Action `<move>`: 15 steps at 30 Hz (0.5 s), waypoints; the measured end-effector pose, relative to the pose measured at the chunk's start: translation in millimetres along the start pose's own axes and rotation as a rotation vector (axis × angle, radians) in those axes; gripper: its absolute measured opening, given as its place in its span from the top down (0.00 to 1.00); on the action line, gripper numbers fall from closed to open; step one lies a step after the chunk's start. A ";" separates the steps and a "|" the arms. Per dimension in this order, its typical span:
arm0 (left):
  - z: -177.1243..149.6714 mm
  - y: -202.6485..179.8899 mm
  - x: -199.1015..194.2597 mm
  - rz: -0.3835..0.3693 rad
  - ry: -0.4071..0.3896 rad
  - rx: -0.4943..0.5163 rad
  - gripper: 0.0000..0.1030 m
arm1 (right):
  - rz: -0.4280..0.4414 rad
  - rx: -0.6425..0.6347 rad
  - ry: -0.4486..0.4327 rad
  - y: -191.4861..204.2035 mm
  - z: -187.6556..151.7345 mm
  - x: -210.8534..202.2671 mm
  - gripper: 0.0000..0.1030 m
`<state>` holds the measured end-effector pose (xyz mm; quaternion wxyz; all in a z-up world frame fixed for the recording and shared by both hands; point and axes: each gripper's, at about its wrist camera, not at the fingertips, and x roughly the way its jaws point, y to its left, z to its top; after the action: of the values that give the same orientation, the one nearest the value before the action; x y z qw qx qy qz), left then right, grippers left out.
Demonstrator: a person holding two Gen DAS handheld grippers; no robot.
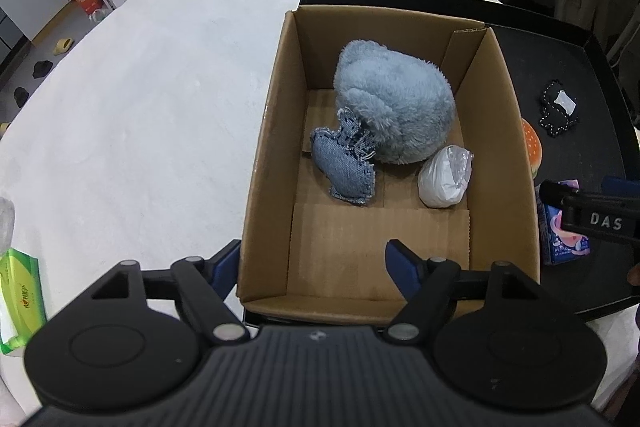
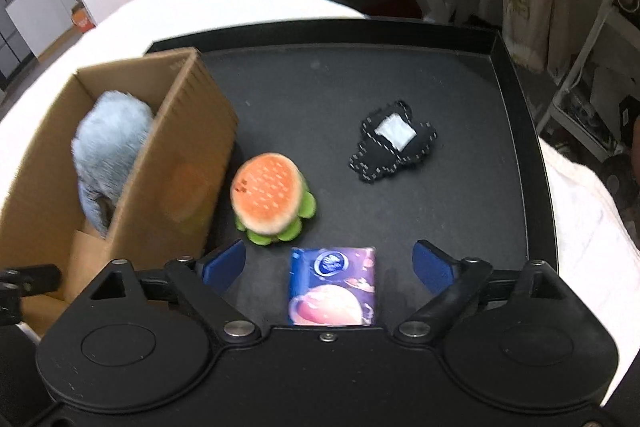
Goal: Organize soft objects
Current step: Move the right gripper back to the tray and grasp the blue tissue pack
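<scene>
— Over the cardboard box [image 1: 272,131]: left gripper [image 1: 316,263], jaws apart and empty, straddling the near left wall. Inside: fluffy blue plush [image 1: 394,103], denim cushion [image 1: 344,167] leaning on it, white wrapped bundle [image 1: 444,179] just beside.

— And on the black tray [image 2: 516,75]?

— Right gripper [image 2: 330,267], released wide, poised around a purple tissue pack [image 2: 332,287] without touching. Burger plush [image 2: 270,197] beside the box's outer wall. Black stitched cushion [image 2: 394,147] further back, apart from the rest.
</scene>
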<state>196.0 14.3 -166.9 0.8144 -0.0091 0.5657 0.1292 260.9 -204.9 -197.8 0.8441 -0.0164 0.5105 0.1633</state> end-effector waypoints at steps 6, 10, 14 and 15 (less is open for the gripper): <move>2.0 -2.9 -5.2 0.010 -0.010 0.004 0.27 | 0.029 -0.004 0.050 -2.1 -6.0 12.8 0.12; 1.0 -2.1 -11.8 0.001 -0.023 0.009 0.27 | 0.005 -0.002 0.091 -2.3 -12.2 25.2 0.15; 0.7 -0.1 -18.1 -0.003 -0.034 0.004 0.27 | -0.022 -0.031 0.095 3.8 -17.1 29.4 0.20; 0.7 0.6 -19.6 -0.003 -0.037 0.003 0.27 | -0.033 -0.043 0.090 5.9 -18.6 28.9 0.30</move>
<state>190.1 11.1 -148.4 0.8249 -0.0060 0.5507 0.1274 255.5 -195.4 -230.9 0.8224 -0.0502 0.5438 0.1592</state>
